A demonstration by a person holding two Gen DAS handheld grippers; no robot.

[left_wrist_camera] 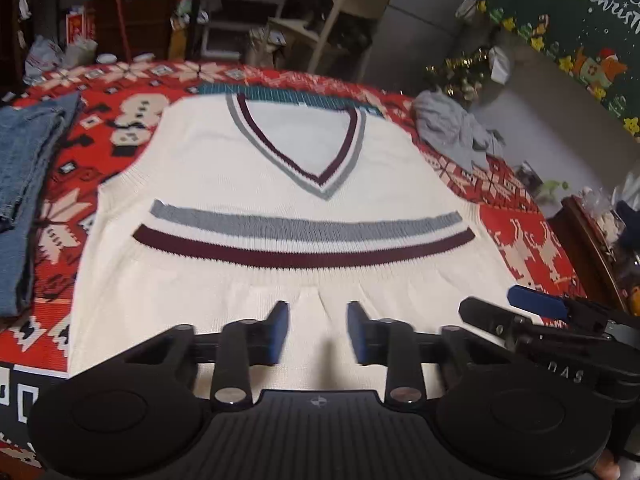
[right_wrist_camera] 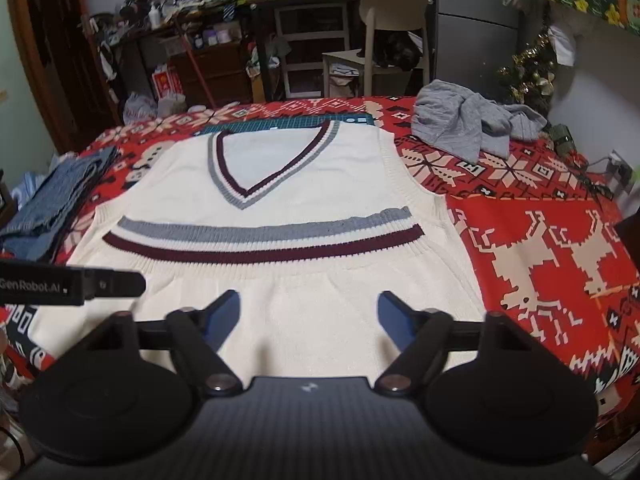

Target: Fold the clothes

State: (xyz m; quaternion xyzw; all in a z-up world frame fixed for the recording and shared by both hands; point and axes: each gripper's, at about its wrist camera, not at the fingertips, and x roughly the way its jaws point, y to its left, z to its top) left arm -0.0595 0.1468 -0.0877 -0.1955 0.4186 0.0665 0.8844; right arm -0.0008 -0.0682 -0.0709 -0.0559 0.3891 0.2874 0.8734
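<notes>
Both grippers, left gripper and right gripper, hover with jaws apart over the cream vest's near hem. Beyond the vest's right shoulder lies a grey garment; folded jeans lie left of the vest.

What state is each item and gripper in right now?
Vest: spread flat, unfolded.
Jeans: folded, table's left edge.
Grey garment: crumpled, far right.
Left gripper: open over vest hem.
Right gripper: open over vest hem.
</notes>
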